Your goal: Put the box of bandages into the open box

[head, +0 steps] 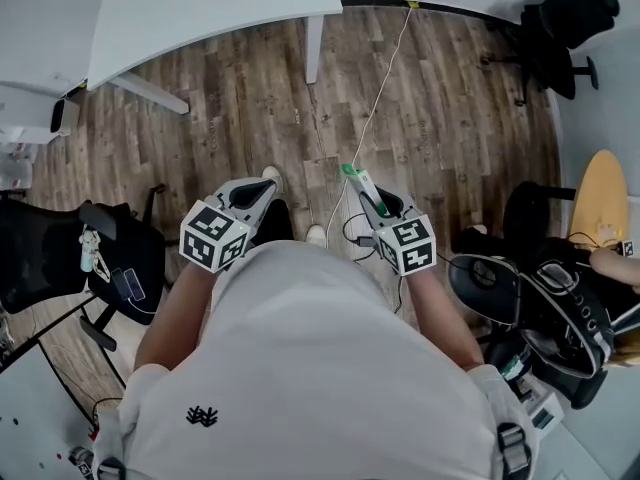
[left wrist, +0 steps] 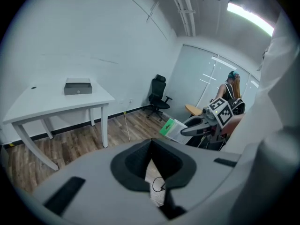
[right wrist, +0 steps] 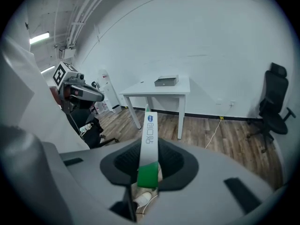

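My right gripper (head: 362, 193) is shut on the box of bandages (head: 354, 178), a flat white carton with a green end. In the right gripper view the box of bandages (right wrist: 150, 146) stands edge-on between the jaws and sticks out past them. The left gripper view shows the same carton (left wrist: 172, 128) in the right gripper (left wrist: 199, 125). My left gripper (head: 258, 188) is shut, with nothing in it. Both are held at waist height above the wooden floor. A low grey box (right wrist: 166, 81) sits on the white table (right wrist: 140, 89), far ahead; it also shows as a grey box (left wrist: 78, 86) in the left gripper view.
The white table (head: 200, 13) lies across the floor ahead. A thin cable (head: 385, 78) runs over the wood planks. Black office chairs stand at the left (head: 60, 258) and the far right (head: 560, 28). Another person (left wrist: 229, 95) is nearby on the right.
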`<move>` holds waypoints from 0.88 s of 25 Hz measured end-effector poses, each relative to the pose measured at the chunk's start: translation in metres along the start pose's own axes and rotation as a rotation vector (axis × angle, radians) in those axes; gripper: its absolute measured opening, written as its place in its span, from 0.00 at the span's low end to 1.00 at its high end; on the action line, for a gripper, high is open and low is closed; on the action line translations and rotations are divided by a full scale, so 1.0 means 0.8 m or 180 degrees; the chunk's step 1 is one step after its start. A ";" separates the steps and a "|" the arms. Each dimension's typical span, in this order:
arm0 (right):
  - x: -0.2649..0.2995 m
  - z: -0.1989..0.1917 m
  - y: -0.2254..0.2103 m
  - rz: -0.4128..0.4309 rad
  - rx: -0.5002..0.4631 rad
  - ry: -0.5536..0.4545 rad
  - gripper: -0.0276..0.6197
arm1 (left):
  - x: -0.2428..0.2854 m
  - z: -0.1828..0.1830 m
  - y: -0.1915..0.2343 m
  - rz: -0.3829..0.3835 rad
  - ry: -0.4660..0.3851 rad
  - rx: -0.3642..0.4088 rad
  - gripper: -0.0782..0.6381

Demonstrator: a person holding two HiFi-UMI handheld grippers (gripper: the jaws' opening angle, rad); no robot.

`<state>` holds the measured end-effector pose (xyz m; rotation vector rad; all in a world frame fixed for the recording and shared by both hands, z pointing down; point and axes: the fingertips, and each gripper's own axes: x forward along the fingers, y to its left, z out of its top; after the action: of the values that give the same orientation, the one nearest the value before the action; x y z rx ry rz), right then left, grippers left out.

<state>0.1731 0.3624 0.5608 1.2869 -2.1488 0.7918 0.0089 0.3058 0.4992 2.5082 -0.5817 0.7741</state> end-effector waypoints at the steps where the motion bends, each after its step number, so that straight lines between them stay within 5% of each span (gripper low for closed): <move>1: 0.007 0.010 -0.004 -0.0014 0.0036 0.0018 0.18 | 0.003 0.009 0.012 -0.0012 -0.0013 0.0007 0.12; 6: 0.046 0.080 -0.026 -0.0086 0.0044 0.0051 0.18 | 0.013 0.053 0.078 -0.0080 -0.0089 -0.0037 0.12; 22: 0.176 0.254 -0.026 -0.0155 -0.0031 -0.0109 0.18 | -0.032 0.074 0.242 0.0035 -0.0368 -0.0154 0.12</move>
<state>0.1067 0.1269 0.5188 1.3516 -2.1370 0.7437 -0.0850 0.1244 0.4961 2.5195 -0.6460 0.6147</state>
